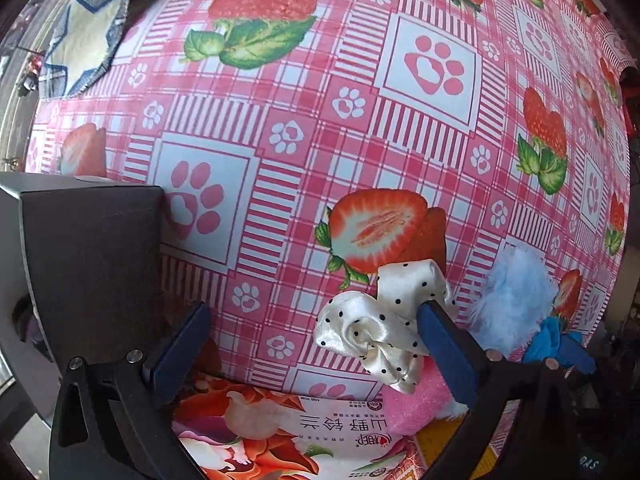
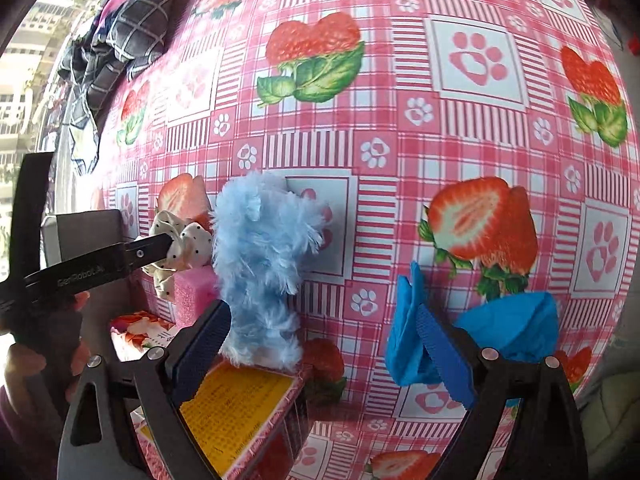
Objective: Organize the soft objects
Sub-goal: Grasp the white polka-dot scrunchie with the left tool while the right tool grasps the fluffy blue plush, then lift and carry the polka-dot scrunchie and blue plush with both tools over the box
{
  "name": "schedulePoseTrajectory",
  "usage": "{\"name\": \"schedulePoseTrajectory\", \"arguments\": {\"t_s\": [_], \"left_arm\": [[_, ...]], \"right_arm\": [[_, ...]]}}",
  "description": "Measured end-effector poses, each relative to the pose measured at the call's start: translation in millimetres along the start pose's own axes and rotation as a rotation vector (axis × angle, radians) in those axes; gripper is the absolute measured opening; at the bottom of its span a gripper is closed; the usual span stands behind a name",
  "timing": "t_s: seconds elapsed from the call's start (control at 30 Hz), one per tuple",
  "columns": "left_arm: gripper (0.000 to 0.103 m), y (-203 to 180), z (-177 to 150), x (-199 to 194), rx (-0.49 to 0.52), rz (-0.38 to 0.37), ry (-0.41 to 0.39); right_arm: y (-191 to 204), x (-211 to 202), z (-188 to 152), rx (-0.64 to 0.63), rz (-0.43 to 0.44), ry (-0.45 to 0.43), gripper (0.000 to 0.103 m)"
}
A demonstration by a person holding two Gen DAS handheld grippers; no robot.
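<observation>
The cream polka-dot scrunchie (image 1: 376,328) is hanging at the tip of one finger of the left gripper (image 1: 316,340), looped or draped over it rather than pinched; that gripper's jaws are standing wide apart. It is sitting right above the pink sponge (image 2: 192,292), which is resting beside a floral tissue pack (image 1: 280,432) at the near edge of the table. Just beside it the fluffy blue piece (image 2: 264,264) is standing upright on a box with a yellow label (image 2: 236,412), brushing the inner side of the right gripper (image 2: 324,356), whose jaws are also spread open. A blue glove (image 2: 516,332) is lying crumpled around that gripper's other finger, not clamped.

The soft things are looking gathered at this near edge, so the sorting seems partly done. The scrunchie is not yet set down, and the glove and fluffy piece appear to be awaiting placement. Beyond them the strawberry tablecloth (image 1: 320,128) is stretching away, a plaid cloth (image 2: 120,28) bunched at its far corner.
</observation>
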State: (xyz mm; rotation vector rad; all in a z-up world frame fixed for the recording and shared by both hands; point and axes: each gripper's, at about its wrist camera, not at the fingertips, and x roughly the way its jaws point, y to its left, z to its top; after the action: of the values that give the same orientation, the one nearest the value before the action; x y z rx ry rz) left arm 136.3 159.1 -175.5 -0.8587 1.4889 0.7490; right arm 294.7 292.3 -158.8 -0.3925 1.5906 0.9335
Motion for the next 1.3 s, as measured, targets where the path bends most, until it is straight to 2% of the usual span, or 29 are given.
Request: {"name": "schedulePoseTrajectory", "arguments": {"t_s": [0.13,0.23,0.33,0.47,0.53,0.63,0.7,0.77,0.87,0.9,0.93,0.97,1.0,1.03,1.07,1.17,1.23,1.27,1.3], "left_arm": [[0.103,-3.6,-10.6,-28.1,0.077,0.093,-0.086],[0.103,-9.9,-14.9,-31.0,0.151,0.127,-0.087],[0.103,-22.7,-23.6,-18.8,0.201,0.160,-0.065],[0.103,-20.3,-26.1,6.3,0.156,0.110,-0.022],[0.103,-15.1,-24.7,17.6,0.128,0.085,-0.011],[0.103,-14.9,-26.5,36.5,0.076,0.043,0.005],[0.103,-8.9,-27.3,40.6,0.057,0.016,0.010],[0.102,-6.7,-28.3,42.8,0.053,0.001,0.011],[0.102,-0.4,-32.5,47.6,0.039,-0.016,0.027],[0.102,6.1,-38.0,47.9,0.037,-0.020,0.034],[0.102,6.5,-40.0,49.6,0.040,-0.019,0.037],[0.102,6.1,-41.5,50.8,0.047,-0.018,0.037],[0.101,-0.1,-42.8,54.4,0.059,-0.021,0.042],[0.098,-5.2,-44.1,56.9,0.070,-0.029,0.051],[0.096,-7.8,-46.5,58.6,0.083,-0.038,0.060],[0.076,-23.7,-53.4,57.1,0.112,-0.075,0.063],[0.048,-33.5,-57.3,51.0,0.152,-0.105,0.050],[0.025,-36.1,-58.2,50.5,0.163,-0.116,0.056],[0.023,-38.1,-57.7,49.0,0.160,-0.116,0.050]], "right_arm": [[21.1,27.2,19.7,-0.053,-0.056,0.035,0.095],[40.7,51.4,33.3,-0.096,-0.084,0.073,0.095],[52.9,57.4,35.2,-0.139,-0.126,0.059,0.096],[70.0,62.7,34.2,-0.200,-0.215,0.024,0.096],[67.8,61.1,33.6,-0.178,-0.227,0.001,0.096],[45.8,52.3,30.6,-0.112,-0.214,-0.002,0.096],[36.9,44.7,28.1,-0.091,-0.159,-0.010,0.096],[38.7,44.0,25.4,-0.105,-0.103,0.004,0.096],[59.0,56.9,23.4,-0.172,-0.127,0.029,0.094],[68.0,60.4,19.7,-0.189,-0.152,0.026,0.092],[74.5,60.9,16.3,-0.213,-0.191,0.012,0.083],[81.6,62.5,14.3,-0.239,-0.231,0.004,0.067],[86.0,61.1,13.0,-0.262,-0.269,-0.008,0.056],[92.3,61.4,12.0,-0.278,-0.296,-0.022,0.030],[92.6,59.4,12.5,-0.276,-0.294,-0.025,0.029],[84.3,52.1,19.8,-0.198,-0.218,-0.020,0.029],[74.3,41.4,18.7,-0.164,-0.172,-0.035,0.029],[70.2,35.9,18.4,-0.145,-0.141,-0.040,0.029],[66.2,30.1,18.3,-0.124,-0.114,-0.048,0.029]]}}
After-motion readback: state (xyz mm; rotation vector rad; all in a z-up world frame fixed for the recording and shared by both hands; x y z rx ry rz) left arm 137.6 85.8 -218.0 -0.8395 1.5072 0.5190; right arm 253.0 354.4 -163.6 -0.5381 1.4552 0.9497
